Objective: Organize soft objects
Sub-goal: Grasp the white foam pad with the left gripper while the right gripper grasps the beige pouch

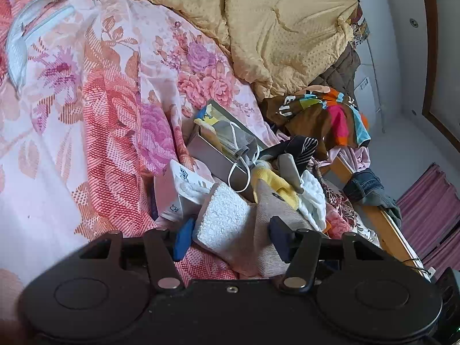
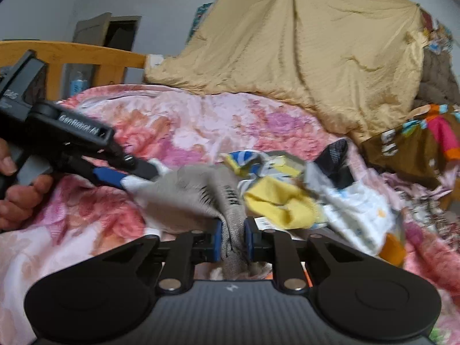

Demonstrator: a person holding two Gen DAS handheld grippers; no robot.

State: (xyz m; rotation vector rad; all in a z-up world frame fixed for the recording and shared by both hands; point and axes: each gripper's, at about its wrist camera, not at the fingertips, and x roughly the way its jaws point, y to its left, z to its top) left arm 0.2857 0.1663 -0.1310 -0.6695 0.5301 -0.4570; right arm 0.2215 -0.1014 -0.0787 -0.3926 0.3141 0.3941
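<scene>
A grey sock (image 2: 198, 198) with a white fluffy lining (image 1: 227, 218) stretches between both grippers above the flowered bedspread (image 1: 86, 132). My left gripper (image 1: 230, 237) has its blue pads on either side of the sock's open cuff. It also shows in the right wrist view (image 2: 129, 178), its blue finger at the sock's white end. My right gripper (image 2: 233, 241) is shut on the sock's other end. Behind lies a pile of small soft things: a yellow sock (image 2: 276, 201), a dark striped sock (image 1: 304, 146), a white cloth (image 1: 313, 198).
A tan quilt (image 1: 281, 28) is heaped at the back. A grey box with a mask and white cord (image 1: 227, 143) and a white packet (image 1: 181, 189) lie on the bed. A brown multicoloured garment (image 1: 325, 115) and the wooden bed rail (image 1: 382, 218) are at the right.
</scene>
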